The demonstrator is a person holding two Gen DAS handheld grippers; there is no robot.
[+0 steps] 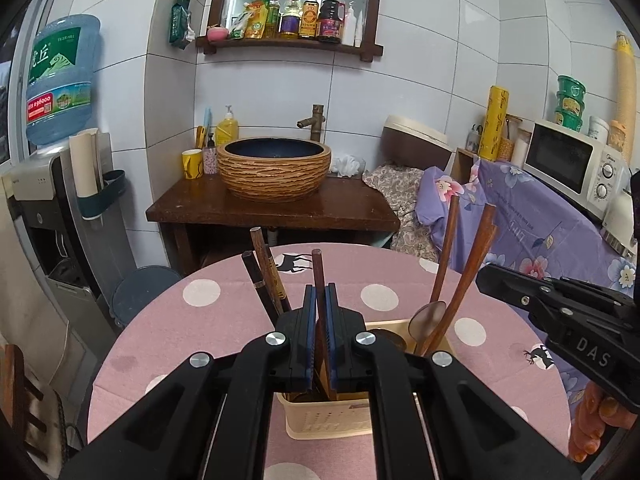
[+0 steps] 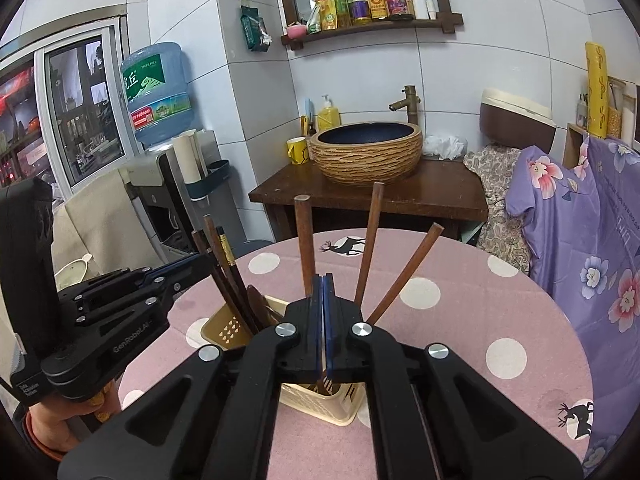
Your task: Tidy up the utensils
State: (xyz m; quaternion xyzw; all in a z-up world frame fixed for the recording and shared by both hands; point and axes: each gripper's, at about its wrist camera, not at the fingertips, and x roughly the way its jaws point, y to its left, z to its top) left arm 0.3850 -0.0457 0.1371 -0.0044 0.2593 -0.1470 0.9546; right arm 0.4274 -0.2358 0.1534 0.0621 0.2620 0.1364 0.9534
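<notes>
One cream caddy [image 1: 328, 420] on the near round table [image 1: 224, 320], and six wooden sticks [image 1: 450, 232] standing in it. I can't sort chopsticks from handles. There's one spoon [image 1: 430, 314] among them, bowl up. Two grippers: the left gripper [image 1: 320, 292] and the right gripper [image 2: 322, 280]. On the far shelf [image 1: 280, 43] are four sauce bottles [image 1: 308, 16] and two white ones [image 1: 349, 24]. One basin [image 1: 274, 168], one tap [image 1: 314, 120] and one yellow mug [image 1: 192, 164] sit below. One water jug [image 1: 60, 80] is on the left — one microwave [image 1: 568, 164] on the right, with three green tubs [image 1: 570, 100] stacked on it.

Woven basin [image 1: 274, 168] on dark washstand [image 1: 272, 208]
</notes>
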